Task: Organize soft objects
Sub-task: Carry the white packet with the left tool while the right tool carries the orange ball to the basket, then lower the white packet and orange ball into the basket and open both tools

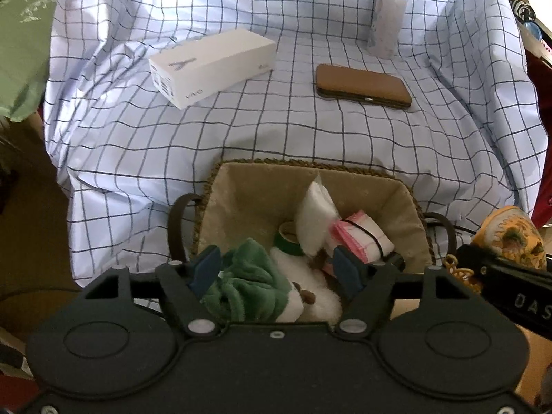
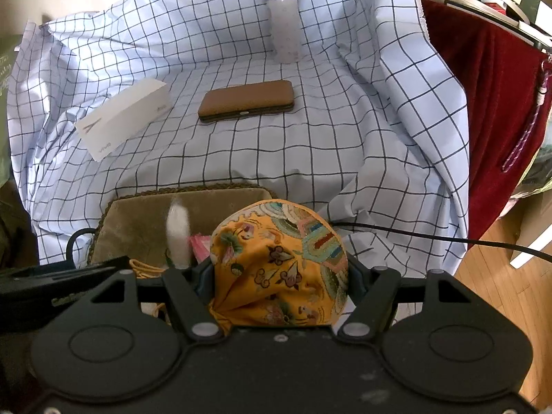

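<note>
Left tongs [image 1: 276,272] wide over the basket [image 1: 241,179], green plush [image 1: 248,283] loose between them, dropped in. Right tongs [image 2: 279,276] clamp the yellow pouch [image 2: 279,262] beside the basket, next to go in, I reckon.

Left gripper [image 1: 277,269]: pitched steeply down, jaws parted, pads clear of any load. Right gripper [image 2: 279,270]: same downward pitch, jaws clamped on a bundle, just beside the left.

White box [image 1: 212,65], brown case [image 1: 362,86] and lilac bottle [image 1: 388,17] on checked cloth [image 1: 276,138]
</note>
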